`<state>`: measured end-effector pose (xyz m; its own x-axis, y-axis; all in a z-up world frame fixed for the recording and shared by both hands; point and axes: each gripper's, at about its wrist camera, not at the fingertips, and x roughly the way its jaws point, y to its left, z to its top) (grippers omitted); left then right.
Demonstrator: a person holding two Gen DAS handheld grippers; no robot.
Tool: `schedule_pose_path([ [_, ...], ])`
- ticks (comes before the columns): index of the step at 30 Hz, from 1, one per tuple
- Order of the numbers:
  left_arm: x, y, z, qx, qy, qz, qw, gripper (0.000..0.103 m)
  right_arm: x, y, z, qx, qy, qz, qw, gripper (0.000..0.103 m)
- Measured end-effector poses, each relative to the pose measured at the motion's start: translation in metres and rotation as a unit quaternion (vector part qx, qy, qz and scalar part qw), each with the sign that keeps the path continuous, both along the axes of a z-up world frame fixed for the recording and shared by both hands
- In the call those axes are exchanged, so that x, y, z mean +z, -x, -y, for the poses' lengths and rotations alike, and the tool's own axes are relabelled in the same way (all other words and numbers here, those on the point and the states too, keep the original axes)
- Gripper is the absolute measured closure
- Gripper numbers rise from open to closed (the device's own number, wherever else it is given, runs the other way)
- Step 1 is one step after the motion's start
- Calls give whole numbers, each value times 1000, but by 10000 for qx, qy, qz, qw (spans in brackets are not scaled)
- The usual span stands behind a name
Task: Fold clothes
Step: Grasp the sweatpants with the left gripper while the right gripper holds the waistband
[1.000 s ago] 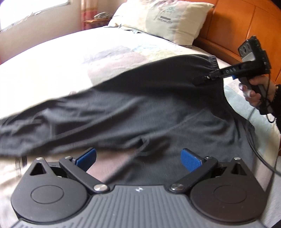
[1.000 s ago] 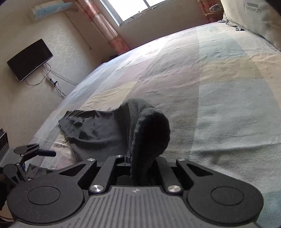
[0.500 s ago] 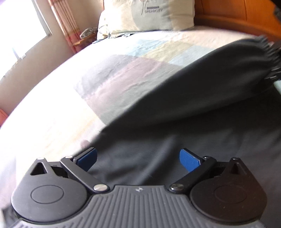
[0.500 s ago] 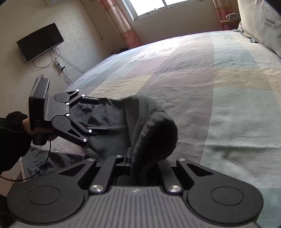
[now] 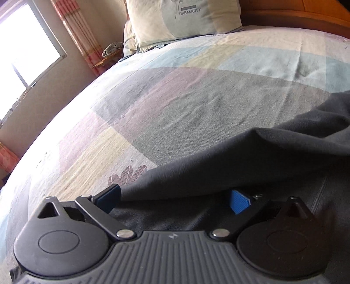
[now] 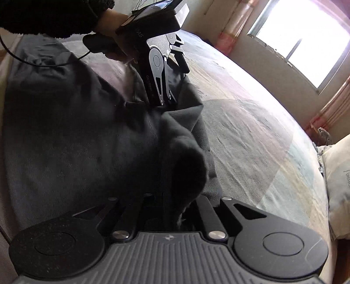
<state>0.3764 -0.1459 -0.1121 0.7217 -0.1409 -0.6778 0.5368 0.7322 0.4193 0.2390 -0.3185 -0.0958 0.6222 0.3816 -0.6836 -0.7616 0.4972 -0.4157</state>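
Right gripper [image 6: 175,205] clamped on dark garment [image 6: 76,135] fold | left gripper [image 5: 174,197] spread wide, garment edge between pads, 12 o'clock of right | garment on bedsheet [image 5: 196,104] | risk: edge slips out of the left pads as they close, fold skews

One dark garment [image 5: 251,157] lies on one bed [image 5: 175,104]. Two grippers: the left gripper [image 5: 174,200] and the right gripper [image 6: 175,205] (each with two fingers). One pillow [image 5: 183,19], one window [image 6: 306,43], one hand [image 6: 109,19] in view.
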Motion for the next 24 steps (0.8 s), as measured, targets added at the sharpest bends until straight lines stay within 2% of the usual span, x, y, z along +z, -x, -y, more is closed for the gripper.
schedule_pose_path([
  [3, -1, 1, -1, -42, -15, 44, 10000, 2, -2, 14, -1, 114, 410, 670, 9968, 94],
  [6, -1, 2, -3, -85, -30, 87, 9999, 1, -9, 30, -4, 374, 1019, 1366, 9847, 94],
  [7, -1, 3, -3, -99, -35, 102, 9999, 1, -12, 33, -4, 452, 1165, 1458, 9814, 94],
  [9, -2, 3, -4, -127, -45, 131, 9998, 1, -17, 35, -2, 488, 1251, 1430, 9806, 94],
  [11, -2, 4, -5, -155, -54, 160, 9997, 1, -19, 31, 2, 372, 1156, 1256, 9846, 93],
  [14, -8, 5, -3, -594, -637, 462, 9951, 1, -21, 27, 7, 248, 1095, 1187, 9866, 93],
  [16, -12, 6, -2, -894, -1037, 667, 9883, 1, -20, 27, 9, 225, 1058, 1176, 9872, 92],
  [19, -19, 7, 0, -1339, -1630, 972, 9727, 1, -20, 24, 9, 191, 1023, 1144, 9880, 92],
  [21, -23, 8, 1, -1631, -2020, 1171, 9586, 0, -20, 23, 9, 165, 995, 1121, 9886, 92],
  [24, -29, 9, 3, -2059, -2593, 1464, 9322, 0, -20, 20, 6, 134, 965, 1089, 9893, 92],
])
